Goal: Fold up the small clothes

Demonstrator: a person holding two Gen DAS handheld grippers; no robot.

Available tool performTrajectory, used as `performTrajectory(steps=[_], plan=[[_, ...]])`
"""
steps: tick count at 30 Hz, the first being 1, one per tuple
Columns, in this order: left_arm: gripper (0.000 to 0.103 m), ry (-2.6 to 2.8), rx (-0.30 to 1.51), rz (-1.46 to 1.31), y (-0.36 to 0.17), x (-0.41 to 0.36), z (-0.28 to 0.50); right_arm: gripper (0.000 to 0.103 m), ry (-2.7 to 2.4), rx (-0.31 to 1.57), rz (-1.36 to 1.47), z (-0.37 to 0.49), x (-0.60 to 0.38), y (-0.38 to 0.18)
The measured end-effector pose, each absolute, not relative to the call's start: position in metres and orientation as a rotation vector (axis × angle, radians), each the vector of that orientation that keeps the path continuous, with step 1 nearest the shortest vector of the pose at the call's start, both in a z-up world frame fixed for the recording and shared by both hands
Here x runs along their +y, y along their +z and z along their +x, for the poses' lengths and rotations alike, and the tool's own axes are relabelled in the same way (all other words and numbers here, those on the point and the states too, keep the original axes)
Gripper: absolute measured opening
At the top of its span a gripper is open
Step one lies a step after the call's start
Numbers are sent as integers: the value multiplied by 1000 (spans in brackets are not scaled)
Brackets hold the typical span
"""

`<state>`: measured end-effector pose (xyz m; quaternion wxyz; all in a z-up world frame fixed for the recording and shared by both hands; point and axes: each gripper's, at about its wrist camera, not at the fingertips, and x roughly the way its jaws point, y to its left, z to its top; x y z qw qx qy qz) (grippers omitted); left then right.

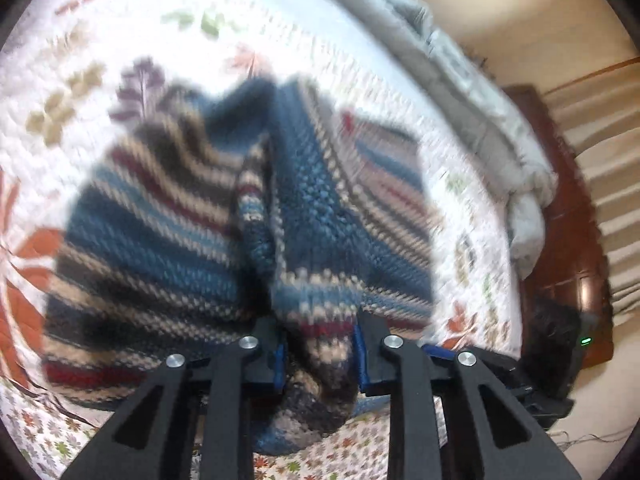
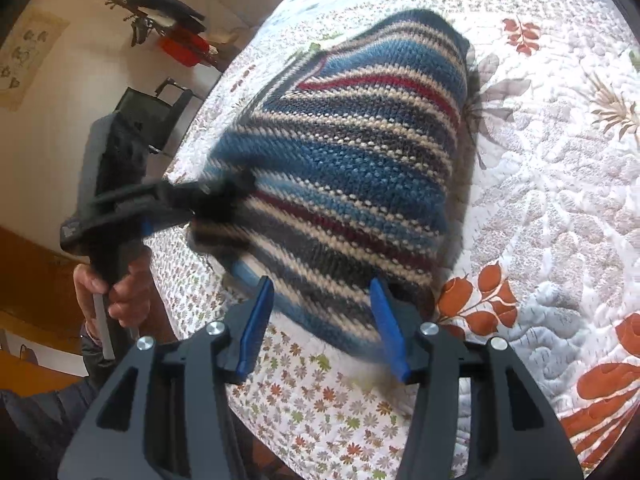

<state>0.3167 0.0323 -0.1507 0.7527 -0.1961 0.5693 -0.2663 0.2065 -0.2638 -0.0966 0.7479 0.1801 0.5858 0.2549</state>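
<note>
Our left claw (image 1: 320, 354) is closed down on a bunched fold of the striped knit sweater (image 1: 248, 216), its blue pads (image 1: 280, 364) pressing the wool from both sides, and the garment hangs forward from that grip over the bed. Our right claw (image 2: 324, 326) stands wide apart, its blue pads (image 2: 256, 326) bare; the sweater's lower edge lies between and just beyond them, though we cannot tell whether either pad touches the wool. From the right wrist view we see the left claw (image 2: 208, 200) reaching in from the side and pinching the sweater's near corner, with the left hand (image 2: 116, 292) wrapped round its handle. The sweater is lifted at that corner and drapes onto the quilted bedspread (image 2: 540, 184), white with orange leaves and small flowers. A grey duvet (image 1: 472, 92) is heaped along the far edge of the bed, beside a dark wooden bed frame (image 1: 568, 208). Against the cream wall stand a black chair (image 2: 156, 112) and a red item (image 2: 184, 50). Motion blur smears the sweater's edges, and its far side is hidden under its own folds.
</note>
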Motion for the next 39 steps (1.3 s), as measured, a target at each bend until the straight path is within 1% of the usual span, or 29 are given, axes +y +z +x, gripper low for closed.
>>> performTrajectory(steps=[5,8,11,15,19,20,21,22,23,25,26,27,28,29,32,36,37,38,39], plan=[[24,-534,1130,-361,-108,60,315,54,579,1239,389,201,-269,-79],[24,-471,1089,-339,-99,85,311,54,589,1225,383,202,-265,-73],[24,-403,1120,-336,-119,107,312,54,610,1226,389,206,-252,-76],[26,-391,1242,-383,-177,115,320,54,605,1267,368,218,-231,-93],[28,-404,1221,-351,-176,112,319,54,524,1337,284,221,-220,-111],[30,-402,1227,-341,-175,112,319,54,520,1352,281,221,-219,-113],[36,-400,1234,-318,-172,110,319,54,513,1365,278,220,-219,-114],[38,-394,1236,-291,-167,107,319,54,504,1371,274,219,-219,-114],[44,-382,1228,-268,-161,104,318,54,498,1375,271,217,-220,-113],[51,-321,1156,-183,-139,102,312,55,494,1374,272,213,-223,-109],[58,-301,1132,-154,-133,103,309,55,494,1372,272,212,-221,-106],[61,-271,1085,-116,-120,102,306,59,499,1368,276,211,-221,-103],[62,-262,1053,-104,-111,100,304,64,506,1367,284,210,-220,-101],[63,-274,1036,-107,-106,98,305,65,515,1368,291,210,-219,-101],[63,-383,1062,-181,-102,86,312,65,522,1384,311,215,-213,-106],[63,-410,1118,-180,-123,69,329,66,517,1452,375,224,-207,-129],[63,-411,1126,-171,-128,68,330,62,514,1469,392,225,-207,-134],[63,-400,1131,-155,-135,68,333,57,514,1483,409,226,-207,-138],[63,-389,1133,-147,-140,67,335,42,519,1493,436,226,-207,-143]])
